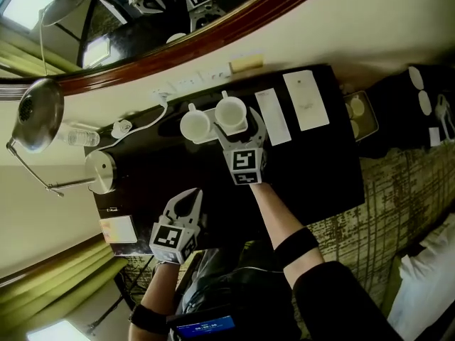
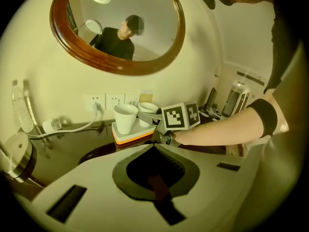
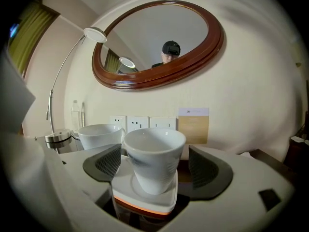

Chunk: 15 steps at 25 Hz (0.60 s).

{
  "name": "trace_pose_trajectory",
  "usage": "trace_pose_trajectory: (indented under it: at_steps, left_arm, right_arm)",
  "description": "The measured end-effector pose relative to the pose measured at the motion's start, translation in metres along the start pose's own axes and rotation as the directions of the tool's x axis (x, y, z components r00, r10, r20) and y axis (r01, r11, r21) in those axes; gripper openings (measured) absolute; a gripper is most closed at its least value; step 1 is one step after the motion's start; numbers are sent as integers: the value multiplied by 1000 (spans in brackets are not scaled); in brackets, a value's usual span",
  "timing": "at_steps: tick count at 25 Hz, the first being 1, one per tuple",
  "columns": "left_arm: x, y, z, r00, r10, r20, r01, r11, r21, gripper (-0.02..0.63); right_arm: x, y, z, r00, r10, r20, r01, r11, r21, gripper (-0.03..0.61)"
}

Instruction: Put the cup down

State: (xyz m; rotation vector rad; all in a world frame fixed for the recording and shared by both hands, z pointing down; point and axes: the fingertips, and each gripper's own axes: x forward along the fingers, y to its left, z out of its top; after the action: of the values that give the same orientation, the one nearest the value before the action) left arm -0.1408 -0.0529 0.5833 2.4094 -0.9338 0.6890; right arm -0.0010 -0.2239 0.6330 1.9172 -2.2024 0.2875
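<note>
- The right gripper (image 3: 153,170) is spread, with its pads either side of the white cup (image 3: 154,156) at frame centre and not pressing it.
- The cup stands on a small tray (image 3: 145,197) on the bench (image 1: 320,169).
- The left gripper (image 1: 188,199), at lower left, is pressed together and empty.

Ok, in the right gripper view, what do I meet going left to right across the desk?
lamp base → rear cup → front cup → tan card

On the desk (image 1: 313,169) a cup (image 3: 154,158) stands on a tray (image 3: 145,199), with a second cup (image 3: 99,135) left and farther. Behind them, sockets (image 3: 137,123) and a card (image 3: 193,124) are on the wall, with a mirror (image 3: 159,42) above. A lamp (image 3: 58,138) stands far left.
</note>
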Motion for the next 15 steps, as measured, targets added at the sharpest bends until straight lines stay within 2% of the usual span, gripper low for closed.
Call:
trace_pose_trajectory:
  at_steps: [5, 6, 15]
  left_arm:
    - [-4, 1, -17, 1000, 2, -26, -2, 1000, -13, 0]
    - [-4, 1, -20, 999, 1, -33, -2, 1000, -14, 0]
    - [-5, 2, -27, 999, 5, -40, -6, 1000, -21, 0]
  right_arm:
    - [14, 1, 6, 1000, 1, 10, -1, 1000, -6, 457]
    - [16, 0, 6, 1000, -1, 6, 1, 1000, -3, 422]
    - [12, -5, 7, 999, -40, -6, 40, 999, 15, 410]
